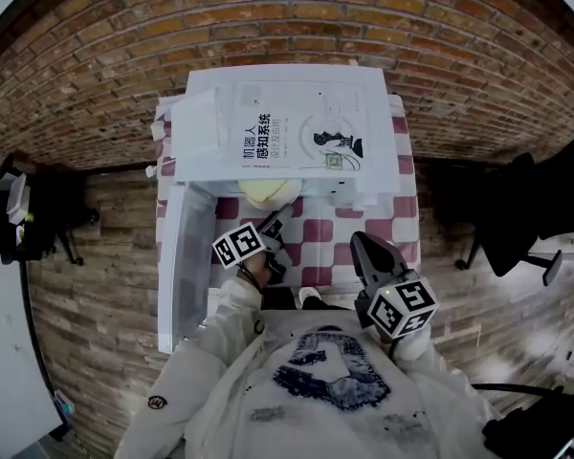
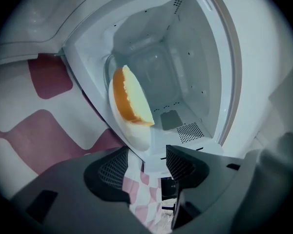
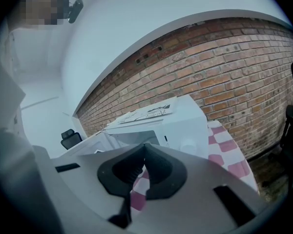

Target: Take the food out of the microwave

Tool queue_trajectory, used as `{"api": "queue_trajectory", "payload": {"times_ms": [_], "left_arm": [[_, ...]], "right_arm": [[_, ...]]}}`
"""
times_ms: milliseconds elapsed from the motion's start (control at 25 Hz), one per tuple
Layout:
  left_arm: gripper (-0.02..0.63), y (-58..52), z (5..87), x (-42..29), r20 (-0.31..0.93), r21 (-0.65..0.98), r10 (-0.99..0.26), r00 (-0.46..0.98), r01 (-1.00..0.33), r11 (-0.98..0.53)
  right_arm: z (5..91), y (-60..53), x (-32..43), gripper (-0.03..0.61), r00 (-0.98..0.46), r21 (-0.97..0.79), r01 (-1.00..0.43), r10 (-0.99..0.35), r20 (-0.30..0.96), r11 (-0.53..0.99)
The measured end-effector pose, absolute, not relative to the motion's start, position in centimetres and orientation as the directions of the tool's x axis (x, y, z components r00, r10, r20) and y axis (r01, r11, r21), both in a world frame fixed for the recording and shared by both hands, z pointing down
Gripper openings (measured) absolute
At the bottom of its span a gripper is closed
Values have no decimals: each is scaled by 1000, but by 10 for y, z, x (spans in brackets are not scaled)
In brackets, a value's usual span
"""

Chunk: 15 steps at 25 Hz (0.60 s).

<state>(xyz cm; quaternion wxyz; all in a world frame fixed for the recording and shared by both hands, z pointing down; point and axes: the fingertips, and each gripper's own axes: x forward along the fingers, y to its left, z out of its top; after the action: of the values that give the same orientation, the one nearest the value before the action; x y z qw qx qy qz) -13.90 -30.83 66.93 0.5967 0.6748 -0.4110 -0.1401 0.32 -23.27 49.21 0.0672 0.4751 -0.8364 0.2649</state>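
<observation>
Right gripper (image 3: 144, 149) closed, empty, held back by the body. Left gripper (image 2: 149, 156) jaws wide apart, clamping nothing, tips right at the plate (image 2: 133, 133) rim. Food (image 2: 133, 97) sits on the plate inside the open microwave (image 2: 190, 57). A book (image 1: 297, 127) lies on top.

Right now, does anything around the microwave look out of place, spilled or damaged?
Nothing is spilled or damaged. One odd thing: a large book lies flat on top of the microwave, covering most of its top. The food sits intact on its plate inside.
</observation>
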Motion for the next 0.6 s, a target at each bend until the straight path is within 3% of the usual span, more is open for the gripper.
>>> {"api": "queue_trajectory", "payload": {"times_ms": [600], "left_arm": [[210, -334, 681, -137, 221, 975, -742, 633, -168, 148]], "right_arm": [[498, -237, 12, 14, -512, -373, -848, -768, 385, 378]]}}
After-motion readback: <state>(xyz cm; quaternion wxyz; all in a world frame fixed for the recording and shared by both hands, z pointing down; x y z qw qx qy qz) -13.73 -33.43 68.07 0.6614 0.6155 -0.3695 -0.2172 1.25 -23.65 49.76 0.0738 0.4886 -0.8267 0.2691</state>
